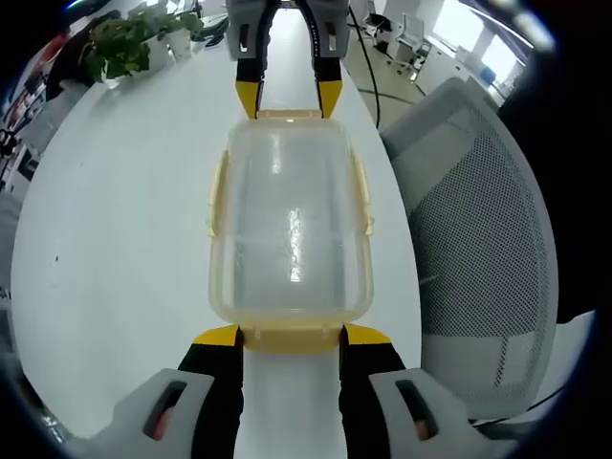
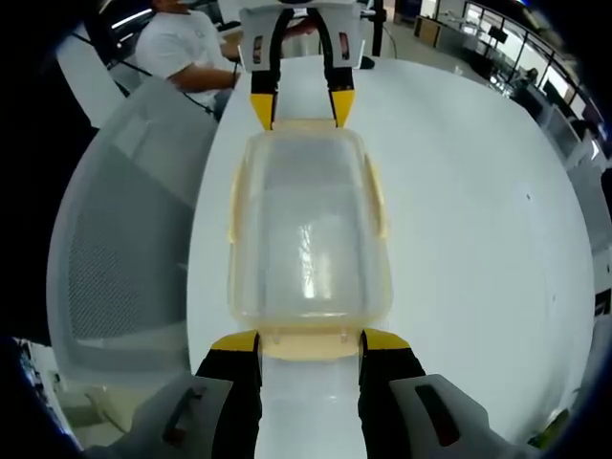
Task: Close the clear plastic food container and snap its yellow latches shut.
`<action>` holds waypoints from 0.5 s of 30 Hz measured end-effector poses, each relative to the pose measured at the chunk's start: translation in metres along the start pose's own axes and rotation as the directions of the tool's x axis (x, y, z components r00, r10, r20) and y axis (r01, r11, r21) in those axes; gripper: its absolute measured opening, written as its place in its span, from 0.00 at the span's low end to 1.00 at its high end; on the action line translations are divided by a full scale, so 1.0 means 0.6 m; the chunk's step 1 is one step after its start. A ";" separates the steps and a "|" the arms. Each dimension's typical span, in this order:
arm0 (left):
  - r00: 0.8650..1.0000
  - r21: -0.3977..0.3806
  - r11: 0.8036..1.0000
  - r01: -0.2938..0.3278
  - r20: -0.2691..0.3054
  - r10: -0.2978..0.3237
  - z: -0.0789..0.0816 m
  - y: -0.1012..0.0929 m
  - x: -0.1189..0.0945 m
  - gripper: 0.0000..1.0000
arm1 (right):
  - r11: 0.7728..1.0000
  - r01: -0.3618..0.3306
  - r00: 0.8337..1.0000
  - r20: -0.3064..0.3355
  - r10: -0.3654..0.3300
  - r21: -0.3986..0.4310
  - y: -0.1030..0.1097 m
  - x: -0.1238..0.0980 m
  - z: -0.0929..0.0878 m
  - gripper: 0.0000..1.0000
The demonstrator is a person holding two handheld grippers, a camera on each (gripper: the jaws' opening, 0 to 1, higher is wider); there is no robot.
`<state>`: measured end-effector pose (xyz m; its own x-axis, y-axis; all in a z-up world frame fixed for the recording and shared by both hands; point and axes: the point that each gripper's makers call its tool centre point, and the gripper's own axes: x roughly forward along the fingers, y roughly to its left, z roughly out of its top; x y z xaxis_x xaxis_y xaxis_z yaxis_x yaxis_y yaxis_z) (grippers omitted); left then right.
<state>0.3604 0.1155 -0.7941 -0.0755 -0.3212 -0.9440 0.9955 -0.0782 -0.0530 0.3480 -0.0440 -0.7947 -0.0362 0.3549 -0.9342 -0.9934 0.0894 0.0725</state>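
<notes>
**Two grippers face each other across a lidded box**

While the clear plastic food container [image 1: 290,229] lies lengthwise on the white table [image 1: 115,239], a gripper sits at each of its short ends. In the left gripper view, the left gripper [image 1: 291,335] has its yellow-tipped jaws spread wide, one on either side of the near yellow end latch [image 1: 292,337], with the tips right at the container's corners. Whether they actually touch the plastic I cannot tell. At the far end the right gripper [image 1: 288,96] comes in, its jaws likewise spread and straddling the far end latch [image 1: 287,115].

The right gripper view shows the same thing from the other end: the wide jaws flank the near latch [image 2: 310,341], and the left gripper [image 2: 302,103] stands opposite. The lid rests on the container, and the yellow side latches [image 1: 216,196] stick out a little along both long edges.

A grey mesh office chair [image 1: 478,229] stands beside the table. A potted green plant [image 1: 134,43] sits at the table's far end, and a person in a white shirt [image 2: 186,43] is seated beyond the chair.
</notes>
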 end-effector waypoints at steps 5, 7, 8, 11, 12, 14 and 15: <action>1.000 -0.003 1.000 0.000 -0.002 0.000 0.007 0.002 0.005 0.37 | 1.000 -0.002 1.000 0.000 0.002 0.001 -0.003 -0.002 -0.008 0.37; 1.000 -0.004 1.000 -0.003 -0.002 0.003 0.012 0.004 0.008 0.37 | 1.000 -0.002 1.000 -0.002 0.002 0.000 -0.003 -0.005 -0.013 0.37; 1.000 -0.004 1.000 -0.005 -0.005 0.005 0.014 0.004 0.009 0.37 | 1.000 -0.001 1.000 -0.002 0.001 0.001 -0.004 -0.007 -0.014 0.37; 1.000 -0.002 1.000 -0.008 -0.005 0.008 0.024 0.004 0.010 0.37 | 1.000 -0.003 1.000 -0.009 0.003 0.002 -0.003 -0.012 -0.022 0.37; 1.000 -0.003 1.000 -0.008 -0.004 0.008 0.026 0.003 0.010 0.37 | 1.000 -0.002 1.000 -0.012 0.002 0.002 -0.003 -0.013 -0.024 0.37; 1.000 -0.002 1.000 -0.008 -0.004 0.008 0.029 0.004 0.012 0.37 | 1.000 -0.003 1.000 -0.016 0.003 0.005 -0.003 -0.014 -0.028 0.37; 1.000 -0.001 1.000 -0.008 -0.003 0.008 0.032 0.004 0.013 0.37 | 1.000 -0.002 1.000 -0.017 0.002 0.004 -0.002 -0.015 -0.030 0.37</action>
<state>0.3612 0.0949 -0.7954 -0.0674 -0.3186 -0.9455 0.9961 -0.0750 -0.0457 0.3477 -0.0641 -0.7927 -0.0400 0.3391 -0.9399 -0.9928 0.0925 0.0756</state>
